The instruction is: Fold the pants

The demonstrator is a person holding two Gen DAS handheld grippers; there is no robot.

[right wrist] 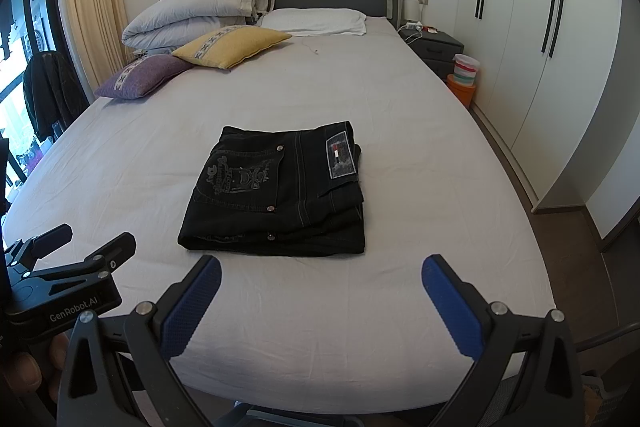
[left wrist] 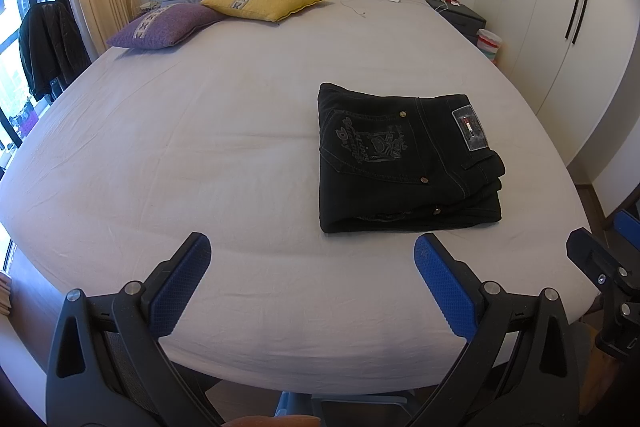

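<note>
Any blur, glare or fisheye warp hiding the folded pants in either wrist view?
Left wrist: folded black denim pants sharp; grey-sheeted bed bows from fisheye; window at left blown out. Right wrist: pants sharp, evenly lit; white wardrobe doors curve.

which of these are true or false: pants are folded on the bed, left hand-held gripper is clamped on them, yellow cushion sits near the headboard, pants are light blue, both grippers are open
1. The black jeans lie folded on the bed. True.
2. The left hand-held gripper is clamped on the jeans. False: it is open and holds nothing, short of the jeans.
3. A yellow cushion lies toward the headboard end, beside a purple cushion. True.
4. The jeans are light blue. False: they are black, with a patch at the waistband.
5. The right hand-held gripper is open too. True.
</note>
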